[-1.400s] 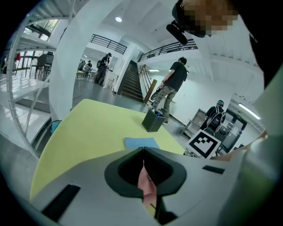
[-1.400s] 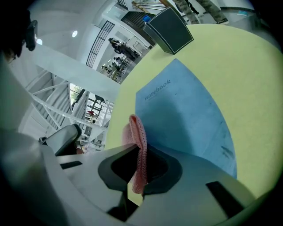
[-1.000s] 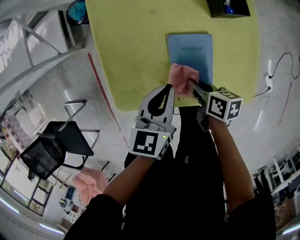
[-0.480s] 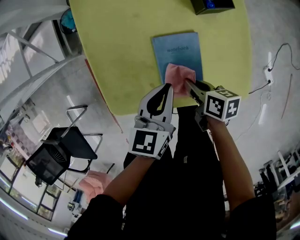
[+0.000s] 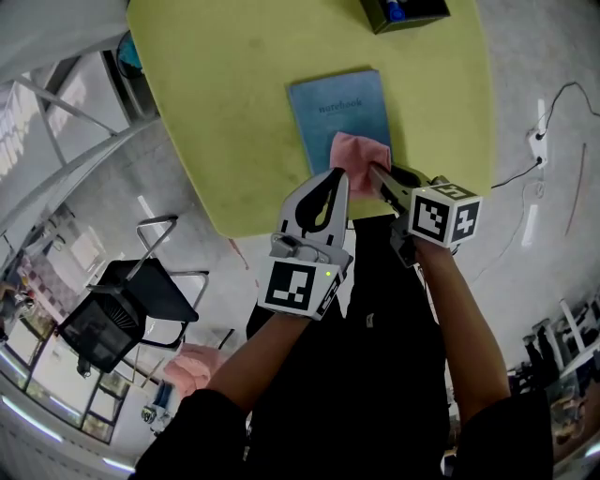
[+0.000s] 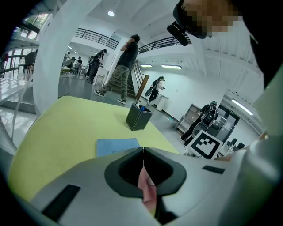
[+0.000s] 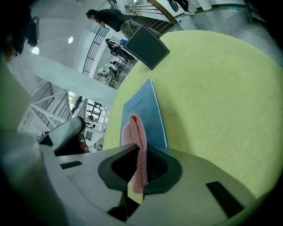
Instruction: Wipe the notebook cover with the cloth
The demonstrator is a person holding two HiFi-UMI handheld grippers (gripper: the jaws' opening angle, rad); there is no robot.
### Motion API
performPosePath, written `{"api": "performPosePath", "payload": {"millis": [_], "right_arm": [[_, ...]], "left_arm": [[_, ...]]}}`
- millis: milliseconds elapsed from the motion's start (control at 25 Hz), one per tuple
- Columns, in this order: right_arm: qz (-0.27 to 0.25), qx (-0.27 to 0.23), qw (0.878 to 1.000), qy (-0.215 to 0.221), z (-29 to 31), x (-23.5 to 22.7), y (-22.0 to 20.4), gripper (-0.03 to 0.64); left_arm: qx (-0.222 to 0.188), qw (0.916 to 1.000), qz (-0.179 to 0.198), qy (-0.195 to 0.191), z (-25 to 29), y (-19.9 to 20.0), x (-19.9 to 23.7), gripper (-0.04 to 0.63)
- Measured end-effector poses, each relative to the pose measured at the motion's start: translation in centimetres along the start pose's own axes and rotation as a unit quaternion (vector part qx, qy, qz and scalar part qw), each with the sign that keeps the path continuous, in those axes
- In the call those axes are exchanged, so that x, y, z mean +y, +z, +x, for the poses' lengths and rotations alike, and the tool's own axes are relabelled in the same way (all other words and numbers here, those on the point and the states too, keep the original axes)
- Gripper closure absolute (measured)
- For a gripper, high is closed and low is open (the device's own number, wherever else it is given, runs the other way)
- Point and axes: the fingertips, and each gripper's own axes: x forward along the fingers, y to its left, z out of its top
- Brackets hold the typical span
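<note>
Yellow-green counter (image 5: 225,112): round-edged top that fills the upper part of the head view, with grey floor around it. It carries the notebook and the black container.
Black chair (image 5: 112,314): stands on the floor at the left, well apart from the counter.
Left hand-held gripper (image 5: 337,174): clenched, its two jaws meeting tip to tip with nothing between them. Its tip sits over the near edge of the counter, just beside the cloth. Whether it touches the cloth or the notebook cannot be told. A marker cube rides on it near the wrist.
Right hand-held gripper (image 5: 375,172): clamped on the cloth, which passes between its jaws and hangs out behind them in the right gripper view. It points across toward the left hand-held gripper, and the two tips are close together.
Blue notebook (image 5: 337,105): lies flat and closed on the counter, slightly turned, with pale lettering on its cover. Its near end is under the cloth.
Black container (image 5: 403,11): open-topped box at the far edge of the counter, apart from the notebook, with something blue inside.
Pink cloth (image 5: 358,152): bunched knit fabric that rests on the near end of the notebook cover, one fold pinched in the right hand-held gripper.
</note>
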Motion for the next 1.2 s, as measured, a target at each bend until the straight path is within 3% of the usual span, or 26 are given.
{"api": "performPosePath", "payload": {"millis": [400, 840, 1200], "right_arm": [[0.027, -0.005, 1.000, 0.000, -1.6, -1.6, 1.0, 0.577], [0.023, 0.009, 1.000, 0.008, -2.1, -2.8, 0.8, 0.577], [0.033, -0.009, 0.999, -0.011, -3.1, -4.9, 1.8, 0.575]], "left_arm": [[0.007, 0.9999, 0.003, -0.012, 1.2, 0.2, -1.0, 0.578], [0.010, 0.9997, 0.004, -0.023, 2.1, -0.3, -1.8, 0.578], [0.001, 0.9998, -0.009, -0.020, 1.3, -0.4, -0.9, 0.578]]}}
